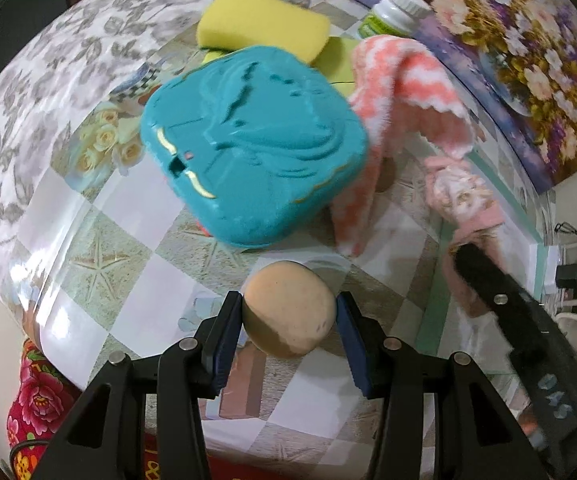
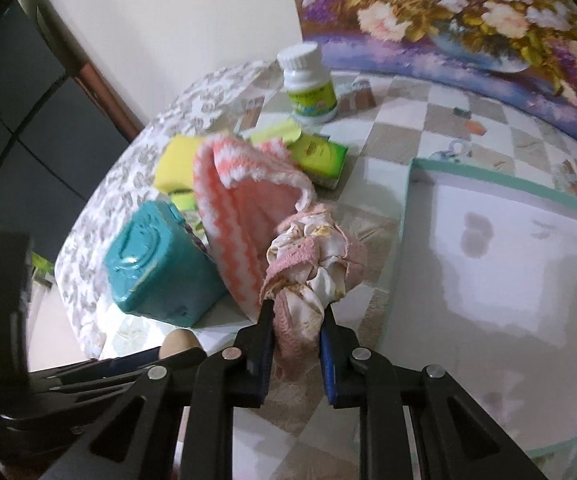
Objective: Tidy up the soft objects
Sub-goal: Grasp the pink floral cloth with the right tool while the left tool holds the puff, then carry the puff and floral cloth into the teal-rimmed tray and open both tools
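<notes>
Checkered plastic sheeting covers the desk (image 1: 120, 248), with a grey leaf-print cloth along its far edge and a flower painting (image 2: 448, 20) leaning against the wall. Your left tool (image 1: 289, 316) points steeply down and has a round beige sponge (image 1: 288, 312) pinched between its blue pads, jaws partly closed around it. Your right tool (image 2: 296, 312) is clamped on a bunched pink and cream cloth (image 2: 312, 256), which sticks up out of the narrow gap between its fingers and looks to be clear of the desk. Just beyond the sponge in the left view sits a teal box (image 1: 252, 144) with a raised pattern on its lid. A pink and white zigzag towel (image 1: 400, 92) lies draped against the box's right side. Behind the box you have a yellow sponge (image 1: 264, 20), and farther back a white bottle with a green label (image 2: 308, 84) stands upright next to a small green carton (image 2: 320, 156). To the right of your right tool lies a white tray with a green rim (image 2: 500, 180).
</notes>
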Demonstrator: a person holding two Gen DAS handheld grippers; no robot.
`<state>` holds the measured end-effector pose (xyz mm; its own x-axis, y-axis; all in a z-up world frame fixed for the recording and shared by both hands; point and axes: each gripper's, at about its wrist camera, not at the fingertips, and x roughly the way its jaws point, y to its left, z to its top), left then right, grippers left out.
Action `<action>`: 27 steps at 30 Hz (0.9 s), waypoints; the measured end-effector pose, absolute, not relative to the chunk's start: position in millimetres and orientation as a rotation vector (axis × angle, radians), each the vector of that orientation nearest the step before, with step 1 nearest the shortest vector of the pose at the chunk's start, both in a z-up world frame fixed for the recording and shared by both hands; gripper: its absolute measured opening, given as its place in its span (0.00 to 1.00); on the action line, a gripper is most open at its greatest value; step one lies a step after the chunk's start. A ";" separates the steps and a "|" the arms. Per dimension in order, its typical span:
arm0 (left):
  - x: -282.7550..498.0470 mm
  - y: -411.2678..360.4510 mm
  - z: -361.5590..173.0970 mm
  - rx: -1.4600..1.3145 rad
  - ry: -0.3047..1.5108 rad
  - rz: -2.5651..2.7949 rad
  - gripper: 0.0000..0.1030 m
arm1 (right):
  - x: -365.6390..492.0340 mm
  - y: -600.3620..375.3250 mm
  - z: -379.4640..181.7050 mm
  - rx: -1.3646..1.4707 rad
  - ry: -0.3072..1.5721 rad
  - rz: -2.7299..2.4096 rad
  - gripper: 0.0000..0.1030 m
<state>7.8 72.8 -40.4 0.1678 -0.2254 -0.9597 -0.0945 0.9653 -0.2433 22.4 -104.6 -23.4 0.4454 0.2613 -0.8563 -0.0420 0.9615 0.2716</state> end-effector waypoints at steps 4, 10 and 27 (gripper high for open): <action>4.6 48.5 -27.1 -0.213 1.367 -0.137 0.48 | 10.3 -118.3 -5.4 0.243 1.045 0.135 0.21; -0.3 9.6 -11.8 -0.139 1.296 -0.239 0.48 | -4.3 -147.8 4.1 0.250 1.023 0.018 0.21; -14.8 -103.1 -2.2 0.052 1.146 -0.549 0.49 | -57.1 -298.2 0.4 0.450 0.979 -0.416 0.21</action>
<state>-14.8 -103.1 -2.1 0.2960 -0.3868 -0.8734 0.4387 0.8673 -0.2354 -57.1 -298.2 0.4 0.4944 -0.1323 -0.8591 0.5263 0.8322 0.1747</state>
